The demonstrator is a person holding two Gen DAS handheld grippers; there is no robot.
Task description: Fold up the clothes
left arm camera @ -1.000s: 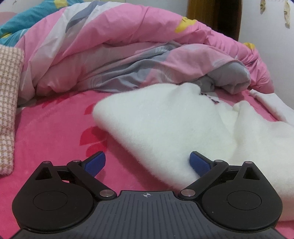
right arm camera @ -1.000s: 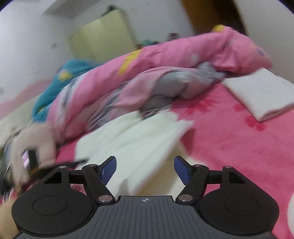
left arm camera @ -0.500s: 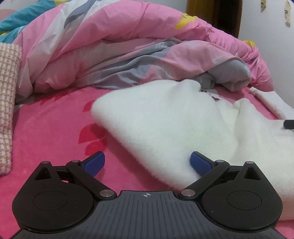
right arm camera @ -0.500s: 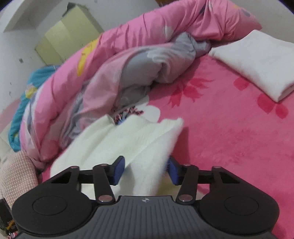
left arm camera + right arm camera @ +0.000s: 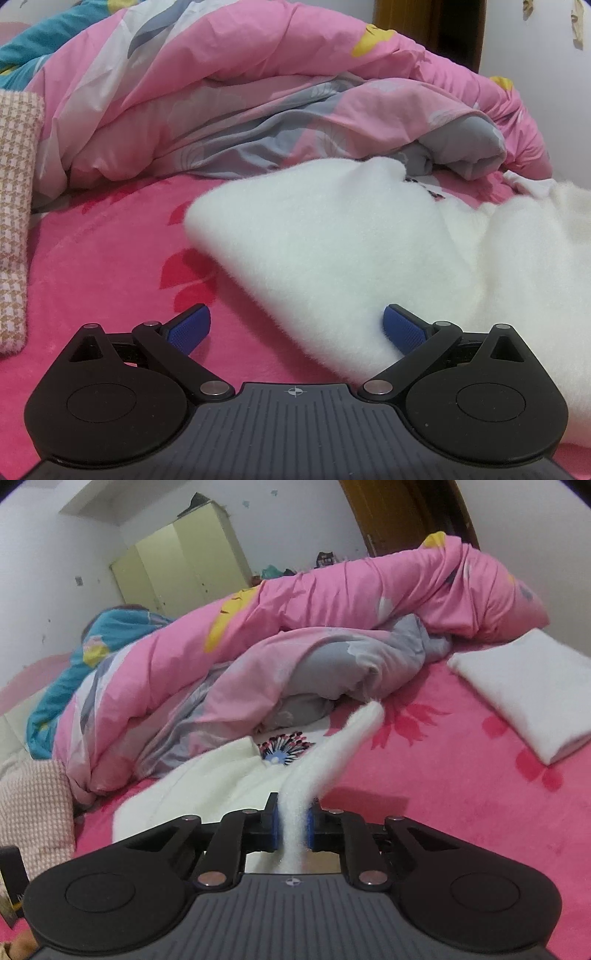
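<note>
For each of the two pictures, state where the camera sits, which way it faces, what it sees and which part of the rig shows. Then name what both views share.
Left wrist: on the left gripper, angled down over the pink bed; jaws open, straddling the white fleece garment edge.
Right wrist: on the right gripper, facing the wardrobe; jaws closing on a fleece fold, folded white cloth right.
Shared: garment, pink duvet, bed.

left hand-held gripper (image 5: 296, 326): jaws spread wide | right hand-held gripper (image 5: 292, 827): jaws closing, fabric between
</note>
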